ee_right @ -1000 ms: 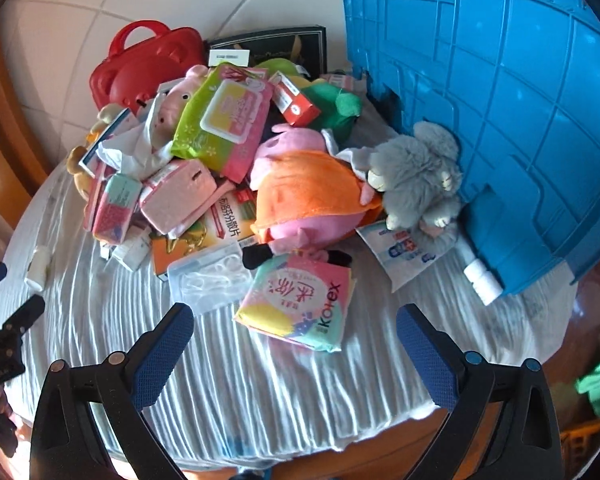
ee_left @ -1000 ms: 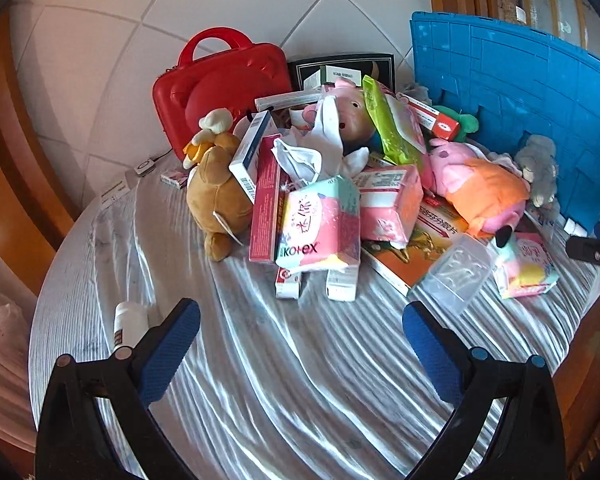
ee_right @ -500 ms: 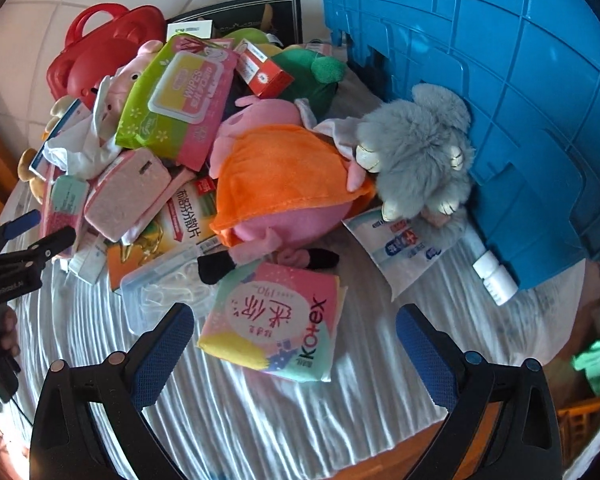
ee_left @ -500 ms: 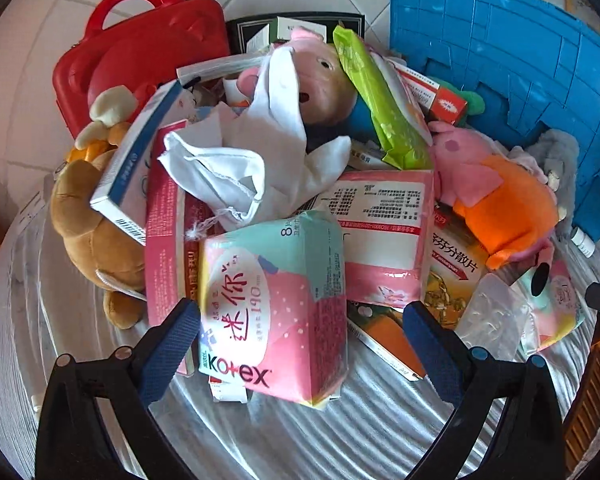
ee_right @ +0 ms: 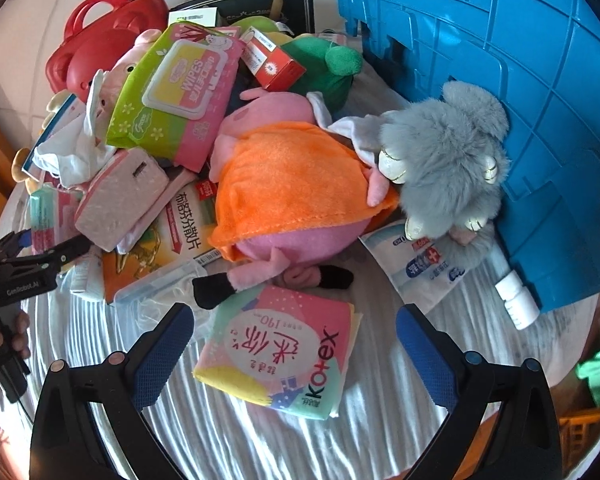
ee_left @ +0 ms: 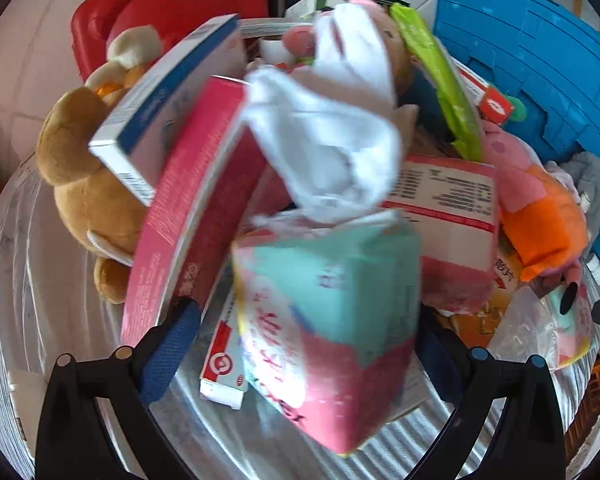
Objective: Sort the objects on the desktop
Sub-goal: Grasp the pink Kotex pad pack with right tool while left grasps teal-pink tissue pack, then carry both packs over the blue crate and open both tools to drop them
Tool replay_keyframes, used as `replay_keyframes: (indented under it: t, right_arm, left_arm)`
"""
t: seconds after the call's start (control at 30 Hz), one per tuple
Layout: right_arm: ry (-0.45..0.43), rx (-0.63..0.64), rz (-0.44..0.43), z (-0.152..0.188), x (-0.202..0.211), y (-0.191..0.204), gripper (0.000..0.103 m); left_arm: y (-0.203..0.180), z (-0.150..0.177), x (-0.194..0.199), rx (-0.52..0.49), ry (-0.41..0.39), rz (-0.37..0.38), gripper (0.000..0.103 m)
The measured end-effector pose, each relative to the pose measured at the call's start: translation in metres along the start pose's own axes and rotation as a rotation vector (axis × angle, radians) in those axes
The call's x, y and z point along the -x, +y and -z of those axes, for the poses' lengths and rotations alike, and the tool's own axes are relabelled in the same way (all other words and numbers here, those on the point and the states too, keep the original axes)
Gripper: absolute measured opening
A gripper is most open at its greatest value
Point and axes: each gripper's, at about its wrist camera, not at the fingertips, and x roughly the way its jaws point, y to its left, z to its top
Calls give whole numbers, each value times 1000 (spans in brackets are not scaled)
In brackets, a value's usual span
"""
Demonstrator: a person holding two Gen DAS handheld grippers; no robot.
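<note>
Teal-pink pad pack (ee_left: pixel 332 320) sits between left gripper (ee_left: pixel 308 344) fingers, spread wide, apparently not yet touching (blurred). White cloth (ee_left: pixel 332 136) rests just beyond it; closing could drag cloth along. Right gripper (ee_right: pixel 292 340) fingers apart, straddling second pad pack (ee_right: pixel 280 352).

in the right wrist view, bare striped tablecloth (ee_right: pixel 260 440) across the lower frame gives open passage. the kotex pack (ee_right: pixel 280 352) lies between the fingers; above it the pig plush (ee_right: pixel 292 196) blocks, and the blue crate (ee_right: pixel 520 100) walls the upper right.
</note>
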Motion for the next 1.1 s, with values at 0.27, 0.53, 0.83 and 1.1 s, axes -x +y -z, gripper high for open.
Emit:
replay_keyframes:
  t: [0.27, 0.53, 0.83, 1.1]
  right_arm:
    - [37, -52, -14, 5, -12, -6, 103]
    - [115, -48, 43, 4, -37, 9, 103]
    - [130, -77, 21, 15, -53, 15, 77]
    - [15, 13, 9, 17, -7, 38, 77]
  left_arm:
    - [2, 6, 1, -7, 1, -50, 98]
    - [9, 13, 1, 27, 1, -1, 88]
    - [4, 14, 8, -38, -18, 67, 50]
    - [16, 31, 42, -53, -53, 105, 45]
